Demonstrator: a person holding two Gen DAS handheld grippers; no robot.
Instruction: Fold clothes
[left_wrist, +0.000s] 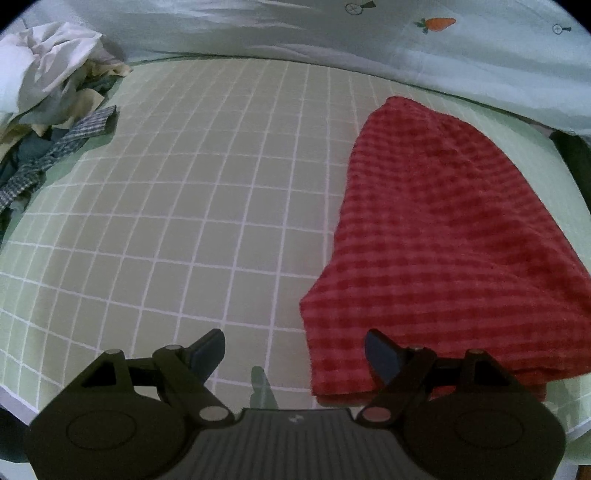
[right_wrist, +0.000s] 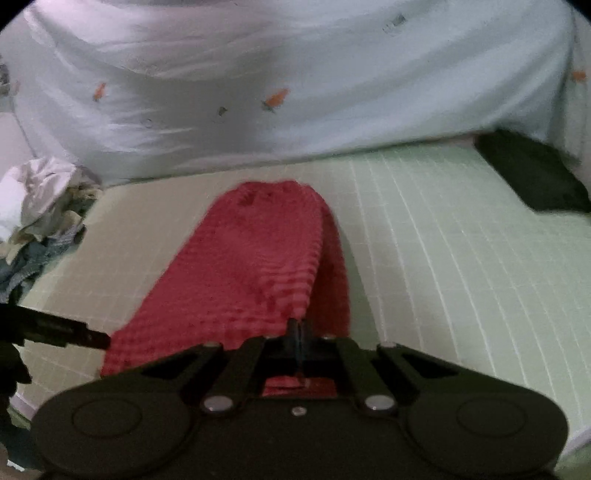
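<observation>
two grippers: left gripper (left_wrist: 294, 350) wide open, holds nothing
right gripper (right_wrist: 298, 326): pinched tight on red cloth (right_wrist: 258, 258)

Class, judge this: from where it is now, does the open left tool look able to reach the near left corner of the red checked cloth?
Probably yes: the left tool is open beside the red checked cloth, nothing between.

The towel (left_wrist: 436, 236) is red, with a checked pattern of lighter and darker red. The bed sheet (left_wrist: 192, 206) is pale green with a grid of thin white lines. The blanket (right_wrist: 295, 85) is pale blue with small orange carrots. In the pile of clothes (left_wrist: 48, 96), white cloth lies on top and one piece has small grey-blue checks. The folded garment (right_wrist: 532, 173) is very dark.
</observation>
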